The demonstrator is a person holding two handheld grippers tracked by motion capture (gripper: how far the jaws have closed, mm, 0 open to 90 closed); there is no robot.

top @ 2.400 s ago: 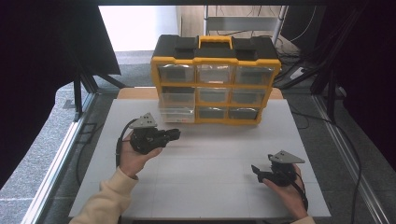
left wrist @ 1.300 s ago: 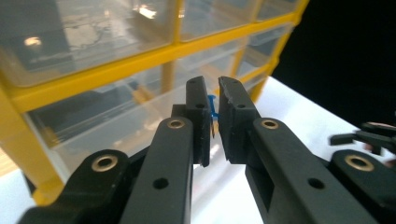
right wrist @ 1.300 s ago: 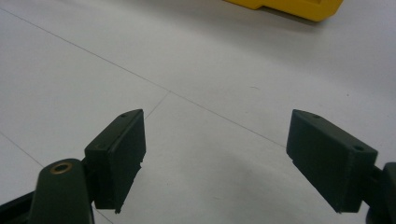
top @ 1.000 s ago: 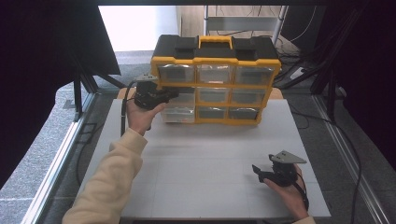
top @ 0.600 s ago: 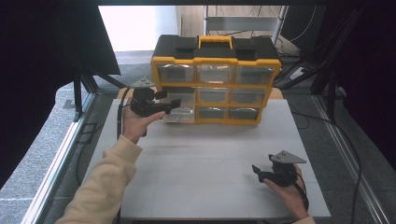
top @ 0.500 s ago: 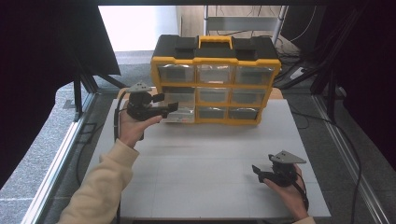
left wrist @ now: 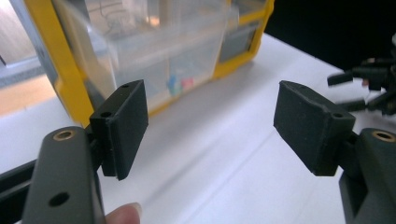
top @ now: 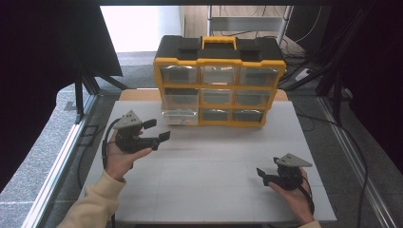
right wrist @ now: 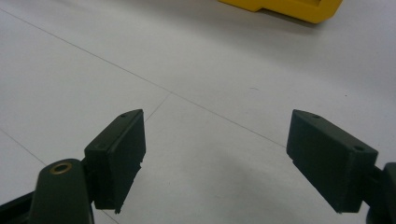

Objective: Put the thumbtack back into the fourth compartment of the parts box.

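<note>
While left tongs (top: 159, 130) gape, drawer (top: 179, 117) just beyond, untouched

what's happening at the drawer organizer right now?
A person works at a white table with a gripper in each hand. The left gripper sits just off the yellow drawer organizer, near its bottom-left drawer, which sticks out slightly. Its jaws have just been opening and stand wide with nothing between them. The right gripper rests open near the table's front right, holding nothing.
</note>
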